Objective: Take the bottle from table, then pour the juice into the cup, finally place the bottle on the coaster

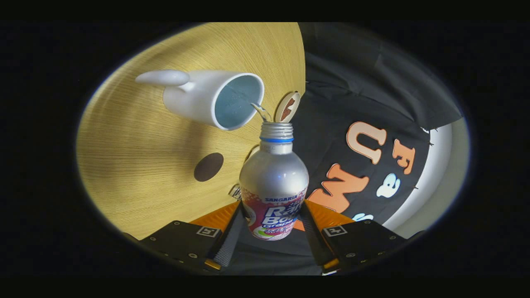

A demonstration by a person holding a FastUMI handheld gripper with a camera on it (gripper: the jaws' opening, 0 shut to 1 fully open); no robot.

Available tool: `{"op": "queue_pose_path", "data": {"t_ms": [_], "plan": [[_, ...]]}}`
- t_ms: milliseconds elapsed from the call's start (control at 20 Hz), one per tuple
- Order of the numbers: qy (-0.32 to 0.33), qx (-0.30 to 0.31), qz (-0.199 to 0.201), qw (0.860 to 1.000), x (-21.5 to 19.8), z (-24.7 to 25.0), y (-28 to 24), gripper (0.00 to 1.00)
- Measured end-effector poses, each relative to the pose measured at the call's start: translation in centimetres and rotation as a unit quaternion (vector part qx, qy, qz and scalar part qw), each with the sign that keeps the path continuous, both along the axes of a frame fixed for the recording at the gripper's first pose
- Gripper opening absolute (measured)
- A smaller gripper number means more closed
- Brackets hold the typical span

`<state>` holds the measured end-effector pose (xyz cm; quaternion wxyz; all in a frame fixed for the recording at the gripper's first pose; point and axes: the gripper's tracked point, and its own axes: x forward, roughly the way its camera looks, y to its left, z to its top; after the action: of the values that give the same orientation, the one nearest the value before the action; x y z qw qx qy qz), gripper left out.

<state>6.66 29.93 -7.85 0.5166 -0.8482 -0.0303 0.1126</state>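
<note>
the gripper [273, 225] sits closest, its two fingers clamped on either side of the lower body of the bottle [273, 182], one pressing on each flank of the label. the bottle is silver with a printed band around its base and a blue ring under the threaded neck; its cap is off and the mouth is open. it is held tipped over, its mouth pointing toward the cup [213, 97], and a thin clear stream of juice [261, 111] curves from the neck to the rim of the cup.

the cup is white with a pale bluish inside and a rounded handle on the side turned away from the bottle. it stands on the wooden table [145, 178], just beyond the bottle's mouth, with its opening facing the neck.

just beside the bottle's mouth, near the table's edge, is a small round coaster [287, 106], light with a brown pattern. well apart from it, beside the bottle's shoulder, a dark brown round disc [208, 167] lies flat on the wood. past the table's edge hangs the booth's black cloth [352, 82].
</note>
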Motion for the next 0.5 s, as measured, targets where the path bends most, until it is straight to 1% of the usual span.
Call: {"op": "queue_pose_path", "data": {"t_ms": [500], "plan": [[-0.005, -0.010, 0.000, 1.000, -0.03, 0.47, 0.28, 0.75]]}}
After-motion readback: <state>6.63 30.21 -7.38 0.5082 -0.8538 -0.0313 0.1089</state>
